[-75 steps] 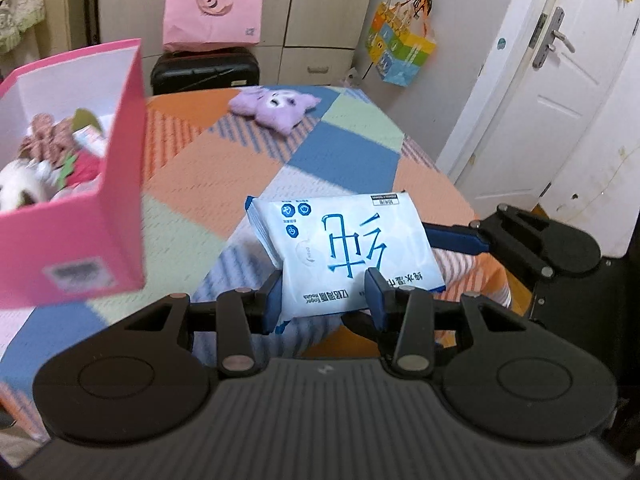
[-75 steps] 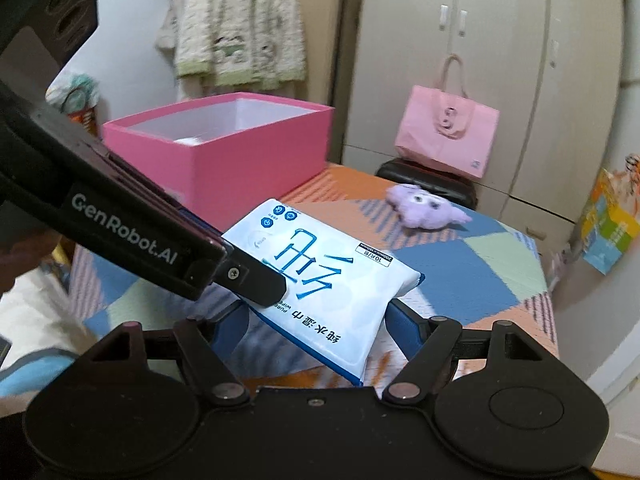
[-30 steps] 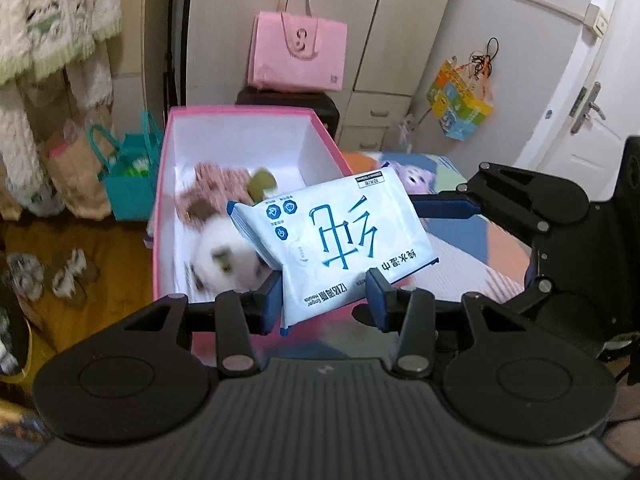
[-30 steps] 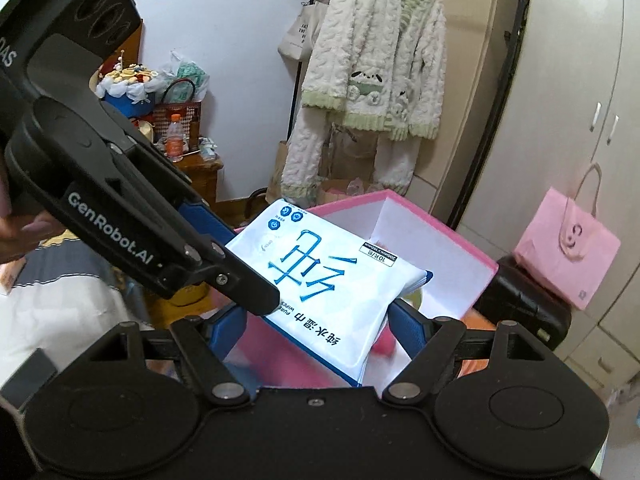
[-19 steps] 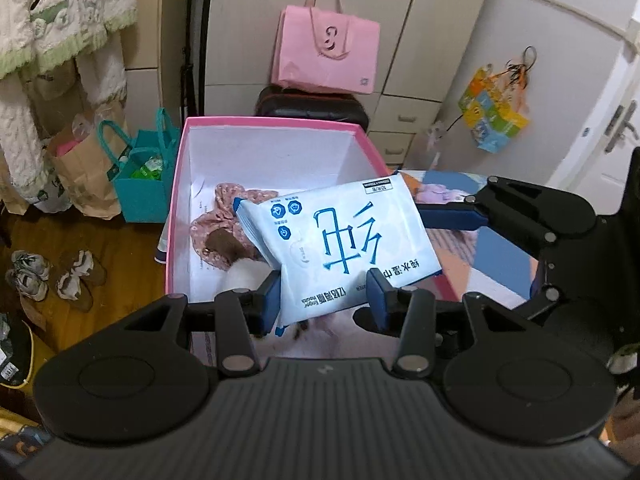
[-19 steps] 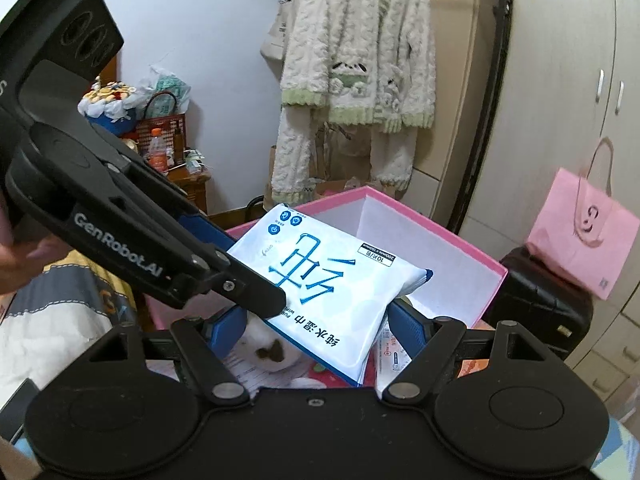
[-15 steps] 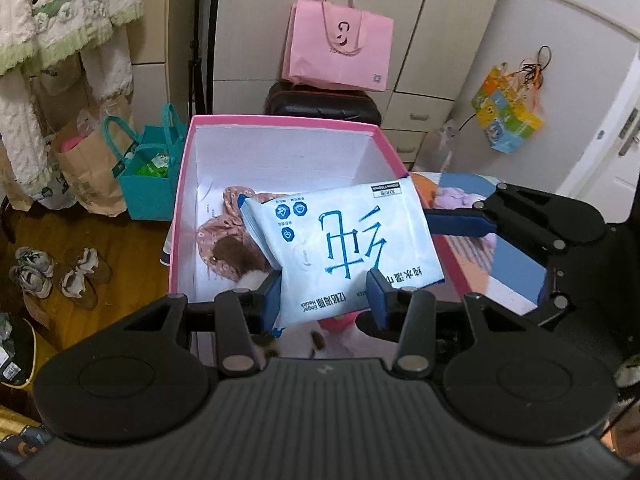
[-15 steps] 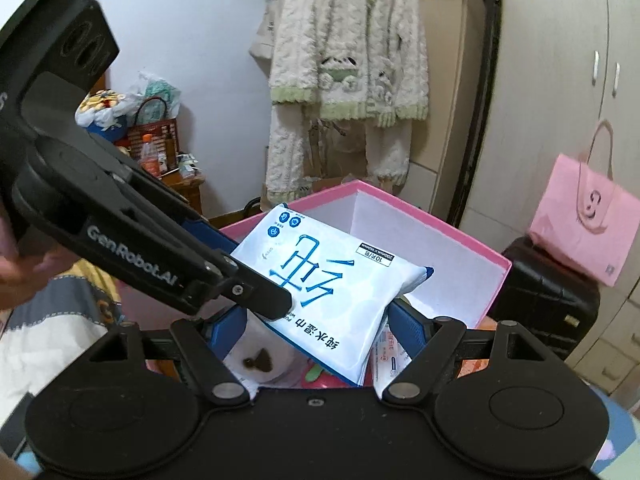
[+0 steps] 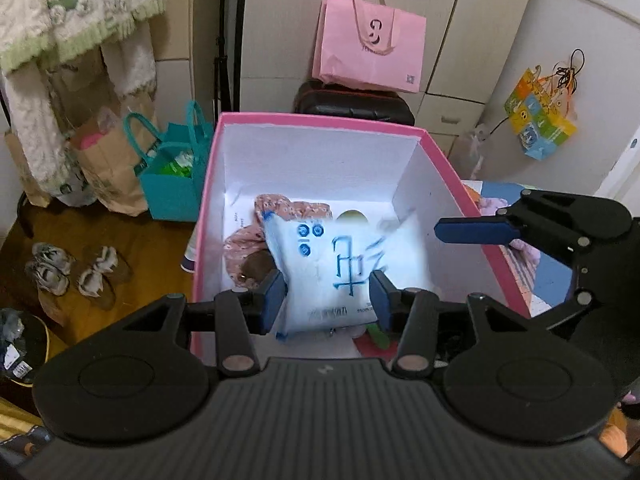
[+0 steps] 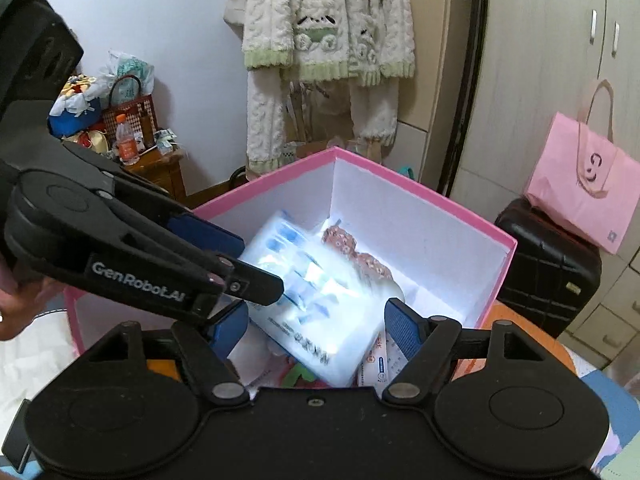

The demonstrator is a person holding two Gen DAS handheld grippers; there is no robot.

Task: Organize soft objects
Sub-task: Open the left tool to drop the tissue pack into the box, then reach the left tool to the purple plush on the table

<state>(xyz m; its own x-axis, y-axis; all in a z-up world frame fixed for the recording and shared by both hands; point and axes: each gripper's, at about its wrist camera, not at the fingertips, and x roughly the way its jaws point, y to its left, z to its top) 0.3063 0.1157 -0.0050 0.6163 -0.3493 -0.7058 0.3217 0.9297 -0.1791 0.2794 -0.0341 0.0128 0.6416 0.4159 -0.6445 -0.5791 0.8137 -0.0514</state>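
Blurred wipes pack (image 9: 344, 268) — inside pink box (image 9: 320, 122)

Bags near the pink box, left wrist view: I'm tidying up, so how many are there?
4: pink bag on the black case, teal bag and brown paper bag on the floor, colourful bag hanging right. Others may be hidden.

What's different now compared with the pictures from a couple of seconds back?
The white wipes pack was carried from over the patchwork table to above the pink box. Now it is blurred, dropping into the box: the left gripper is opening and its pads look clear of it. The right gripper no longer squeezes it either, though its jaws are narrowing. The floral cloth stays in the box.
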